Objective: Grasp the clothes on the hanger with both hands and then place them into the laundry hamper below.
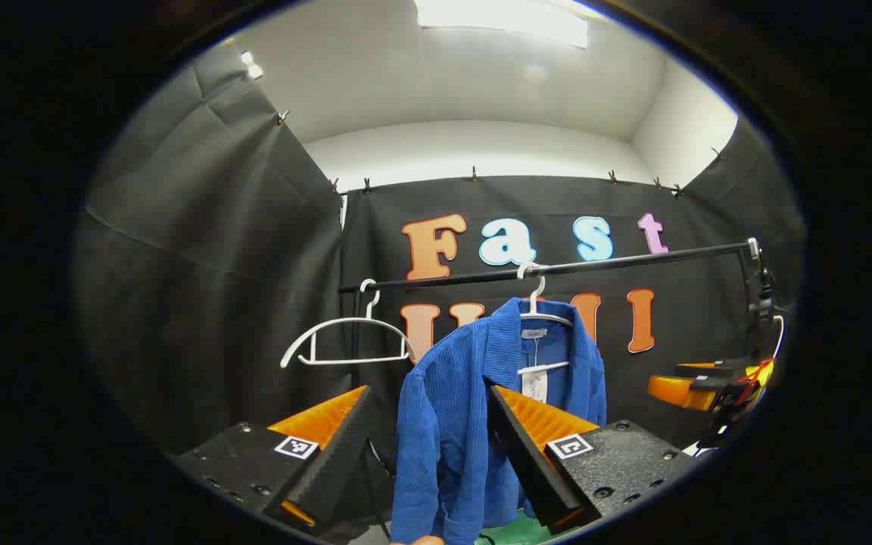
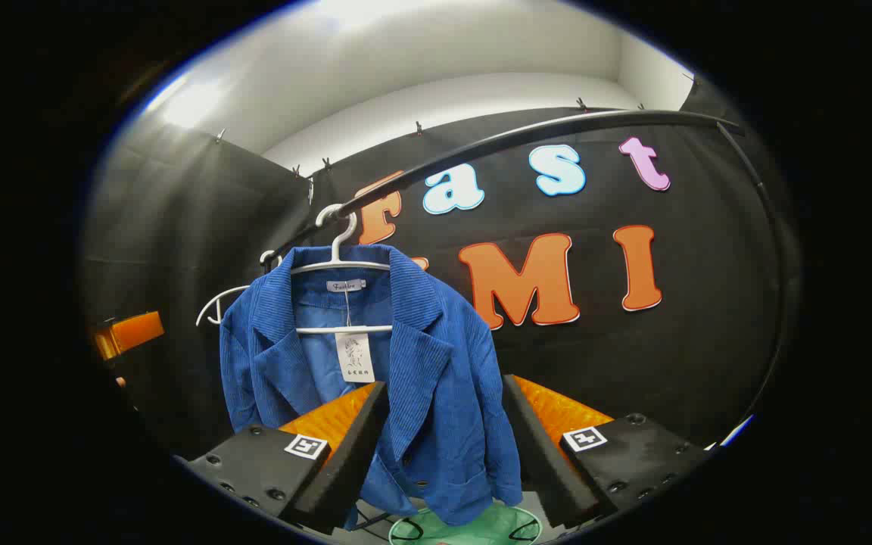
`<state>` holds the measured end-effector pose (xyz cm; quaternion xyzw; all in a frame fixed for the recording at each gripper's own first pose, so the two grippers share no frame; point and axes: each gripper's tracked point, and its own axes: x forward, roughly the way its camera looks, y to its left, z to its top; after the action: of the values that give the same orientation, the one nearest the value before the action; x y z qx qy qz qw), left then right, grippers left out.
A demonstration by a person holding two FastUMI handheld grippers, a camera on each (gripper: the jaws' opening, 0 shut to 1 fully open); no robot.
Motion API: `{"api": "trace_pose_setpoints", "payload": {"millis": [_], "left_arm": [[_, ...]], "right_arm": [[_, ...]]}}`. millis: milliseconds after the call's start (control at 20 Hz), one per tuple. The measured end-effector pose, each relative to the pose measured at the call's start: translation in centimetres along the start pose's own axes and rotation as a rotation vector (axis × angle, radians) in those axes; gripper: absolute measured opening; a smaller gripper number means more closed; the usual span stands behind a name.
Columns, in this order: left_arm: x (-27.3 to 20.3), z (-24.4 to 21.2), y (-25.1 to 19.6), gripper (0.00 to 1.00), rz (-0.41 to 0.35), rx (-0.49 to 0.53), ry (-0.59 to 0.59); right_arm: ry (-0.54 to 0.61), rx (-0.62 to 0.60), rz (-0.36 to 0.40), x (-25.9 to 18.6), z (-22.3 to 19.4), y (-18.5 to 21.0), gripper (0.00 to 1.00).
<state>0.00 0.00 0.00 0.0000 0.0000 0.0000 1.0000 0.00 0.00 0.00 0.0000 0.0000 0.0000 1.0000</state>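
Note:
A blue corduroy jacket (image 1: 451, 424) (image 2: 436, 378) hangs on a white hanger (image 1: 538, 303) (image 2: 337, 261) from a black rail (image 1: 557, 269) (image 2: 519, 136). My left gripper (image 1: 430, 397) is open, and the jacket's left sleeve and shoulder show in the gap beyond its fingers. My right gripper (image 2: 445, 390) is open too, with the jacket's right front panel showing in its gap. Below the jacket lies the green hamper (image 2: 466, 526) (image 1: 515, 530). The right gripper (image 1: 697, 390) shows orange at the far right of the left gripper view.
An empty white hanger (image 1: 349, 341) (image 2: 216, 303) hangs on the rail to the jacket's left. The rail's upright post (image 1: 758, 303) stands at the right. A white tag (image 2: 354, 356) dangles inside the jacket's collar. The other gripper's orange part (image 2: 126, 333) shows at the left edge.

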Motion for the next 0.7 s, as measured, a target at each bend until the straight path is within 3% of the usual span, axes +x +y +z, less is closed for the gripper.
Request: {"api": "trace_pose_setpoints", "payload": {"millis": [700], "left_arm": [[0.9, -2.9, 0.5, 0.95, -0.001, -0.019, 0.065]], "right_arm": [[0.034, 0.005, 0.002, 0.3, -1.4, 0.7, 0.89]]}}
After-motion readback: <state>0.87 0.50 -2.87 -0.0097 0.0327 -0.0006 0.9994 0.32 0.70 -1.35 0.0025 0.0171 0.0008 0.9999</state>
